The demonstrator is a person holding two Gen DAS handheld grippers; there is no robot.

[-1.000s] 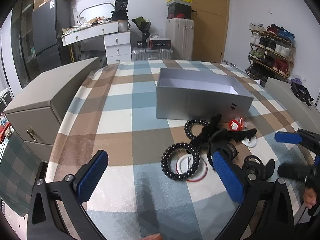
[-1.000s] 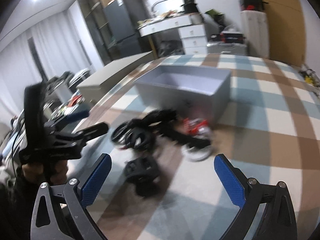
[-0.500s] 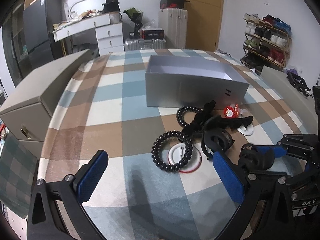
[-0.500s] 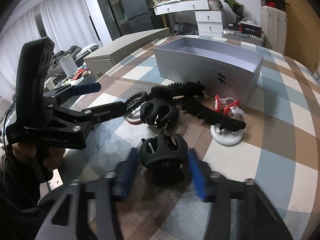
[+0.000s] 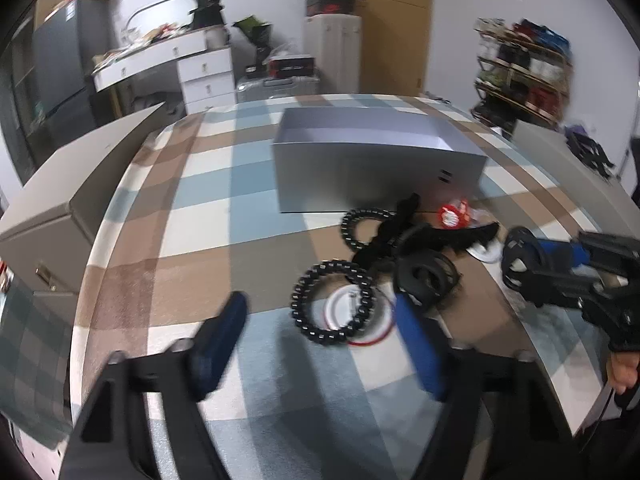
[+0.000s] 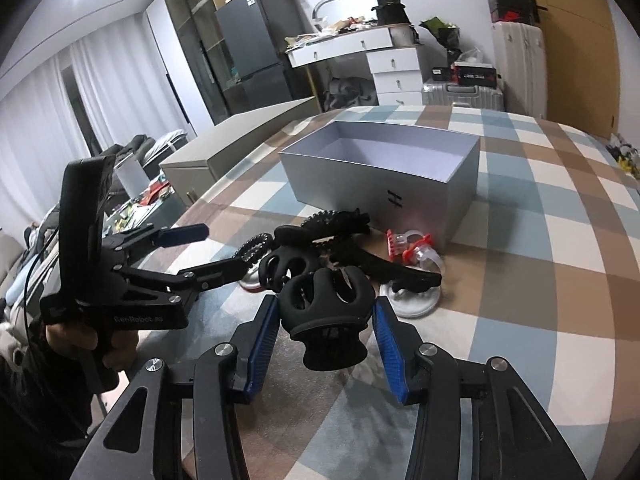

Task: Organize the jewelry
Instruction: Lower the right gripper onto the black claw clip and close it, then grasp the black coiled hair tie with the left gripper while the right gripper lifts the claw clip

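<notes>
My right gripper (image 6: 325, 344) is shut on a black claw hair clip (image 6: 326, 316) and holds it above the plaid tablecloth; it also shows in the left wrist view (image 5: 520, 264). A heap of hair accessories lies in front of an open grey box (image 6: 384, 172): a black spiral hair tie (image 5: 334, 304), a second black claw clip (image 5: 426, 276), a long black clip (image 6: 384, 264) and a red clip (image 6: 408, 244). My left gripper (image 5: 320, 344) is open and empty, its fingers on either side of the spiral tie, just short of it.
White round dishes (image 6: 408, 300) lie under the heap. A beige drawer cabinet (image 5: 76, 184) stands at the table's left edge. The grey box (image 5: 376, 168) sits at the table's middle. A shoe rack (image 5: 520, 76) and a dresser (image 5: 200, 72) stand beyond.
My right gripper has closed on the black claw clip and lifted it off the table. My left gripper has narrowed and moved forward toward the spiral hair tie.
</notes>
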